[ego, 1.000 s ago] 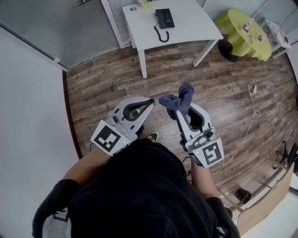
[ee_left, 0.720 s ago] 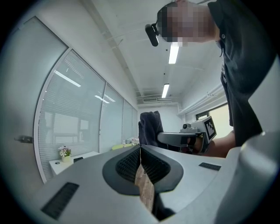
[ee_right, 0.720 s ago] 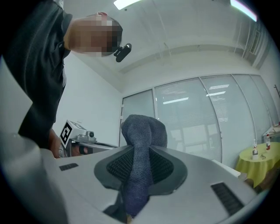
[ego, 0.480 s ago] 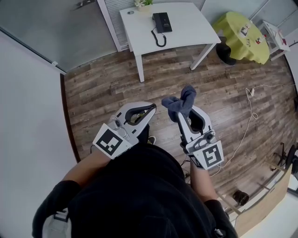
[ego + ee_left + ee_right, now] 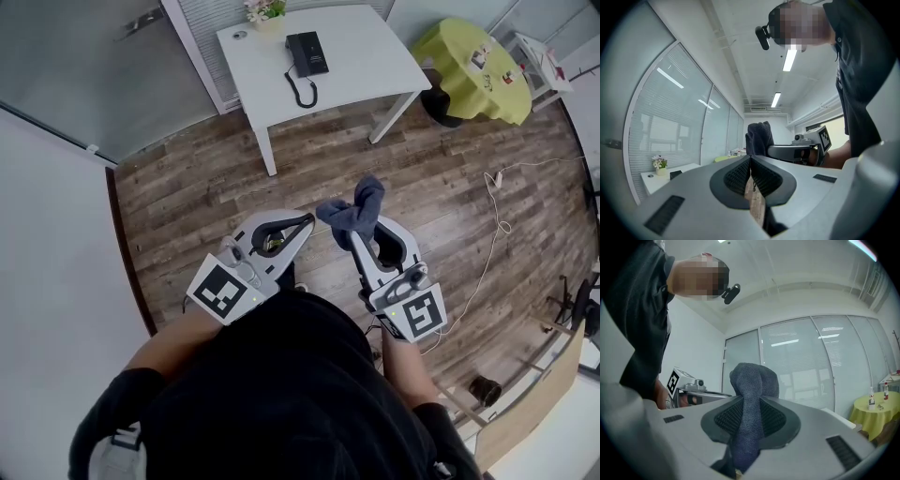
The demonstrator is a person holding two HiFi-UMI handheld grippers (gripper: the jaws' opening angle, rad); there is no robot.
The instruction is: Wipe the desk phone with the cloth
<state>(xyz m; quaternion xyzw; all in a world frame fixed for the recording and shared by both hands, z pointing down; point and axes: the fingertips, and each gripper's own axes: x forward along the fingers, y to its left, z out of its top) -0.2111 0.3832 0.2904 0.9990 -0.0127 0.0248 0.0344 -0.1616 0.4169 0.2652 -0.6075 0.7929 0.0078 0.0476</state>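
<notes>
The desk phone sits on a white counter, well ahead of both tongs and not touched by either. Its curled cord loops on the counter top on the side nearer the tongs. In the left gripper view the phone shows as a small dark shape far off to the left of the tips.

The cloth, a dark blue-grey bundle, is in the right tongs. The right gripper view shows the two jaws clenched on it: a strip of cloth runs down between the ribbed pads and a rounded lump bulges out above the tips.

The left tongs stand just beside the right tongs, at about the same height, with their tips near the cloth but apart from it. In the left gripper view the left jaws are pressed together with nothing between them, and the cloth rises just beyond their tips.

Both tongs hang over a wooden floor, between the person's body and the counter. A small pot of flowers stands at the counter's far left corner, beyond the phone. Ahead of the right tongs and off to their right is a round table under a yellow cover, and a white cable trails across the floor to the right of the right tongs.
</notes>
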